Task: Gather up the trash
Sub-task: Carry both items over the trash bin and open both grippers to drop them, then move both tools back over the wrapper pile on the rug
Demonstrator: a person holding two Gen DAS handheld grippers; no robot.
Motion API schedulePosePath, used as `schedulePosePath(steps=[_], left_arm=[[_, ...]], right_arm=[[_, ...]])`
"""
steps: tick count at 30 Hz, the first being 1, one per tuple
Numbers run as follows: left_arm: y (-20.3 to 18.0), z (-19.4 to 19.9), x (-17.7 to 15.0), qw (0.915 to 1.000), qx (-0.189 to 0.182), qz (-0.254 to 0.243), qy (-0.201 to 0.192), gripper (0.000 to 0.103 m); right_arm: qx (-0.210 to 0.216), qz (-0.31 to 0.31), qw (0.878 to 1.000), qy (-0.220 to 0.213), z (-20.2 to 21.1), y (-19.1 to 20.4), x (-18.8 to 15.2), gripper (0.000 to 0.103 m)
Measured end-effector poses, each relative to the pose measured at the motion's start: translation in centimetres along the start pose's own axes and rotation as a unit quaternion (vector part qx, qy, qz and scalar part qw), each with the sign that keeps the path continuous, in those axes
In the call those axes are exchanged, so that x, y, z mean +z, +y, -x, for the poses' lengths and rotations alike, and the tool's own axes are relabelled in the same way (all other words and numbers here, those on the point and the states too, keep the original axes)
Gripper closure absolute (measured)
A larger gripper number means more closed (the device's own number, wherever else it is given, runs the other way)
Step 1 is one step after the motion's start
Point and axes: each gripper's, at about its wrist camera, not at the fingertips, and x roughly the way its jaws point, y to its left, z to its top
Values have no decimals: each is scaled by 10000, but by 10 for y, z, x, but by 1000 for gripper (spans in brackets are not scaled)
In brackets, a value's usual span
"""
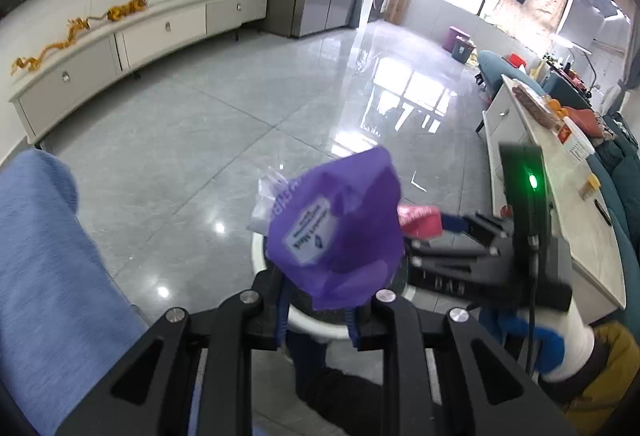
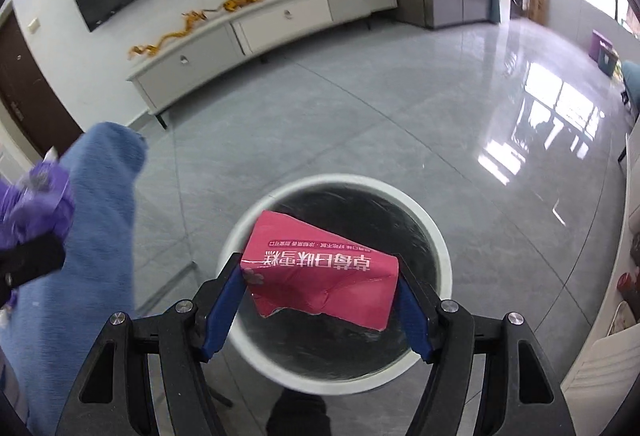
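Clamped in the right tool [image 2: 320,290], a pink carton [image 2: 320,276] hangs over the bin [image 2: 434,232]; release comes next. Left tool [image 1: 320,310] grips a purple wrapper [image 1: 336,232].

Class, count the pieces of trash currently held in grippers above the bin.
2: a purple bag in the left gripper, and a pink packet in the right gripper over the bin.
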Motion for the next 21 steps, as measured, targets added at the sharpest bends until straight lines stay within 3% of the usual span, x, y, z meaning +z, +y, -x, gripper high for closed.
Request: schedulePosePath(steps=[6, 7, 8, 9, 15, 21], left_arm=[[0, -56, 13, 9962, -507, 520, 480, 76], [1, -64, 15, 9954, -530, 595, 536, 61], [0, -70, 15, 9948, -548, 666, 545, 40], [0, -73, 15, 9944, -573, 731, 512, 36], [6, -74, 17, 9934, -573, 889, 433, 36], [17, -19, 13, 9951, -319, 934, -26, 36]], right_arm=[[65, -47, 9999, 133, -26, -19, -2, 33], [78, -58, 9998, 145, -29, -21, -2, 33], [80, -64, 9998, 157, -31, -21, -4, 32], [71, -69, 9998, 168, -33, -22, -5, 30], [93, -95, 9998, 178, -35, -20, -8, 27], [107, -45, 9999, -60, -4, -6, -4, 27]])
